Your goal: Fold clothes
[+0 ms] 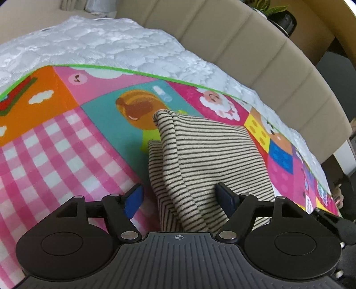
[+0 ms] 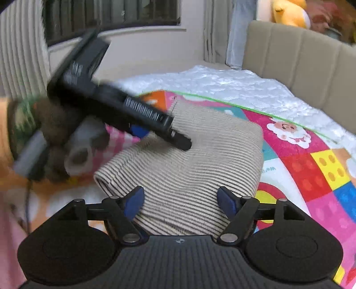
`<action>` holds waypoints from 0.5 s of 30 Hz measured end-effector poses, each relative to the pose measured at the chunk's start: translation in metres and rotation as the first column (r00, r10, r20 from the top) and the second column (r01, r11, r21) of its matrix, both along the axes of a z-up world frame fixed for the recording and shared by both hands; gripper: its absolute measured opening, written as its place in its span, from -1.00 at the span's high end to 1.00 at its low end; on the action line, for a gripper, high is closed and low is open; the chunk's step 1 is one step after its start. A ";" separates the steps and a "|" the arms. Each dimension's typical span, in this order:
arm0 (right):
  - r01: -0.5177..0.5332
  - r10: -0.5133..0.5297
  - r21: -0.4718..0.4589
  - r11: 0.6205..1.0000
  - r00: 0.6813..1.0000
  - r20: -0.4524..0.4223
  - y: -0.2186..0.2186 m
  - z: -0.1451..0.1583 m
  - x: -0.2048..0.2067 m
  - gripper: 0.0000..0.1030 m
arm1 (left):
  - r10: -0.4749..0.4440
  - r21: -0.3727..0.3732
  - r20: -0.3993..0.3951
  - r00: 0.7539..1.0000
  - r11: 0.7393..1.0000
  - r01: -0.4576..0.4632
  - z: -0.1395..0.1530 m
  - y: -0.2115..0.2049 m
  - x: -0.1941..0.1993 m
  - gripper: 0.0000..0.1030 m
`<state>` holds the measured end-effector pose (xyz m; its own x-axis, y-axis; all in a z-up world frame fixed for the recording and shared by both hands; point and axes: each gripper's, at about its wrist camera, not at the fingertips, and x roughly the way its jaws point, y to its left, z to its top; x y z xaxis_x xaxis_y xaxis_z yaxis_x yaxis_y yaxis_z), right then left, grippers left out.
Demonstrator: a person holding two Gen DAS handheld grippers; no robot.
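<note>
**Q:** Blue pads first: how do your tools stand?

**A:** Your left tool (image 1: 179,197) has its jaws spread, one blue pad over the pink checked part of the play mat (image 1: 57,142), the other over the striped garment (image 1: 207,155). A raised fold of the garment runs up between the pads, and neither pad presses on it. Your right tool (image 2: 180,201) is likewise spread wide, with the near edge of the garment (image 2: 189,169) lying between its pads, not pinched.

**Q:** Where does the garment lie?

**A:** Cream with thin dark stripes, it lies folded into a compact bundle on the play mat, just ahead of both tools. In the right wrist view your left tool (image 2: 155,126) reaches in from the left, blurred, over the bundle's far corner, with your gloved hand (image 2: 55,133) behind it.

**Q:** And beyond that?

**A:** The mat, edged in green, covers a white quilted mattress (image 1: 115,42). Behind it stands a beige padded headboard (image 1: 255,51). A yellow plush toy (image 2: 289,12) sits above the headboard.
</note>
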<state>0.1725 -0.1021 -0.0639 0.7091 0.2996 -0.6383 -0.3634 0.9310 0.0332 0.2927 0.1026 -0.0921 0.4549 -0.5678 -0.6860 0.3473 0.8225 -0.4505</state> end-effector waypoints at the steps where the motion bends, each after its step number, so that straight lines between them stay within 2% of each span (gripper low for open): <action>1: 0.014 -0.014 0.026 1.000 1.000 0.003 -0.004 0.006 0.002 -0.42 | 0.000 0.001 0.001 1.000 1.000 0.000 0.000 0.000 0.000 -0.51; 4: 0.069 -0.071 0.070 0.995 0.997 0.025 -0.016 0.022 0.015 -0.40 | 0.000 0.001 0.000 1.000 1.000 0.000 0.000 -0.001 0.001 -0.52; 6: 0.098 -0.101 0.055 0.994 0.994 0.044 -0.018 0.027 0.035 -0.04 | 0.002 -0.003 -0.003 1.000 1.000 -0.002 -0.001 0.000 0.001 -0.52; 8: 0.118 -0.121 0.056 0.991 0.992 0.042 -0.017 0.029 0.060 0.06 | 0.002 -0.004 -0.004 1.000 1.000 -0.002 -0.001 0.001 0.001 -0.52; 11: 0.167 -0.167 0.051 0.985 0.986 -0.004 -0.018 0.023 0.099 0.06 | 0.002 -0.008 -0.006 1.000 1.000 -0.002 -0.002 0.001 0.001 -0.53; 13: 0.206 -0.205 -0.001 0.979 0.975 -0.088 -0.019 0.002 0.125 0.04 | 0.002 -0.010 -0.009 1.000 1.000 -0.002 -0.003 0.002 0.002 -0.57; 15: 0.212 -0.216 -0.041 0.976 0.970 -0.111 -0.020 -0.017 0.134 -0.21 | 0.003 -0.012 -0.013 1.000 1.000 -0.003 -0.005 0.002 0.003 -0.57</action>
<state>0.3063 -0.1226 -0.0813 0.6768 0.1288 -0.7248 -0.1509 0.9879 0.0347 0.2959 0.1048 -0.0968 0.4474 -0.5748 -0.6852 0.3391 0.8180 -0.4647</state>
